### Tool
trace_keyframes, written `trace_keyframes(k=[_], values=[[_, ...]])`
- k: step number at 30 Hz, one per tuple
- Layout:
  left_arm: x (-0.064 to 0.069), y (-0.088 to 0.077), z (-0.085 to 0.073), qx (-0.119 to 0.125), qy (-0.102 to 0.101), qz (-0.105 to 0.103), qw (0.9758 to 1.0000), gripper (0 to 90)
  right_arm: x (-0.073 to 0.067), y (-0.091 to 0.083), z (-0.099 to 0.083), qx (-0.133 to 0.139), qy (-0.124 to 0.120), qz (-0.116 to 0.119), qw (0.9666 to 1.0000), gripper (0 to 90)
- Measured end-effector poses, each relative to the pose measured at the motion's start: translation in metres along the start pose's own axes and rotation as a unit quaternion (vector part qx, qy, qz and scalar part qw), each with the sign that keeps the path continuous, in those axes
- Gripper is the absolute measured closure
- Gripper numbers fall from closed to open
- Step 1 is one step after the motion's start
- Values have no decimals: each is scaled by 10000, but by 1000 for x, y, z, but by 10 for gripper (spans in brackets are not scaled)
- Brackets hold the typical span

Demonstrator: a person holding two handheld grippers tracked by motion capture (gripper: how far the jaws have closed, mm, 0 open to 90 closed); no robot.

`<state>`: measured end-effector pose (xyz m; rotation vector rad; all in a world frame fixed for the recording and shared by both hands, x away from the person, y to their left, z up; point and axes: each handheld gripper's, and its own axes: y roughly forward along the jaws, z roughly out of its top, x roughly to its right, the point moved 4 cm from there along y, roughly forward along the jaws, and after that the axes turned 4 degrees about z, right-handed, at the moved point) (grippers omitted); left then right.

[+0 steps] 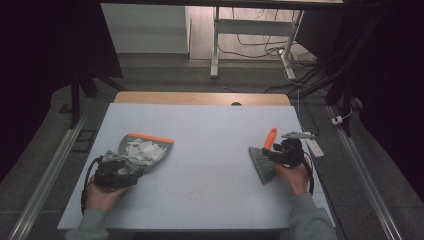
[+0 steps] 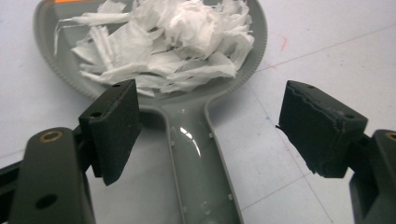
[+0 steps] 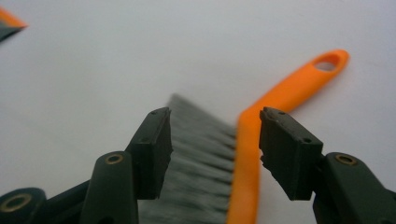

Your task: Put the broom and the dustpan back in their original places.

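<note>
At the left, the dustpan [image 1: 145, 148] lies full of paper scraps [image 2: 163, 42]; the left gripper [image 2: 210, 126] gapes around its handle, not pinching. At the right, the brush [image 1: 265, 160] lies flat between the right gripper's [image 3: 215, 144] spread jaws. Sweeping looks done; emptying remains.

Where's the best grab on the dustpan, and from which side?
Grip the dustpan by its narrow grey handle, coming from the handle end, near the person. The handle lies flat between the open left gripper's fingers, away from the paper scraps in the pan; closing across its width should keep it level.
</note>
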<state>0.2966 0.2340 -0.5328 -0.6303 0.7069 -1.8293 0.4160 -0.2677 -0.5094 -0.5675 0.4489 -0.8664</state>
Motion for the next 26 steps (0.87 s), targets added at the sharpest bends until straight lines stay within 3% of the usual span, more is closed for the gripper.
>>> trace_keyframes(k=[5, 10, 16, 26], values=[[2, 0, 0, 20, 214, -157, 9996, 213, -19, -10, -11, 14, -353, 364, 9987, 437], [0, -5, -1, 113, 274, -288, 9991, 214, -32, -21, -24, 90, -583, 587, 9965, 442], [-1, -6, -4, 112, 287, -356, 9989, 215, -39, -30, -33, 130, -722, 672, 9950, 449], [2, -7, -5, 126, 333, -399, 9986, 220, -42, -34, -33, 247, -875, 766, 9929, 450]])
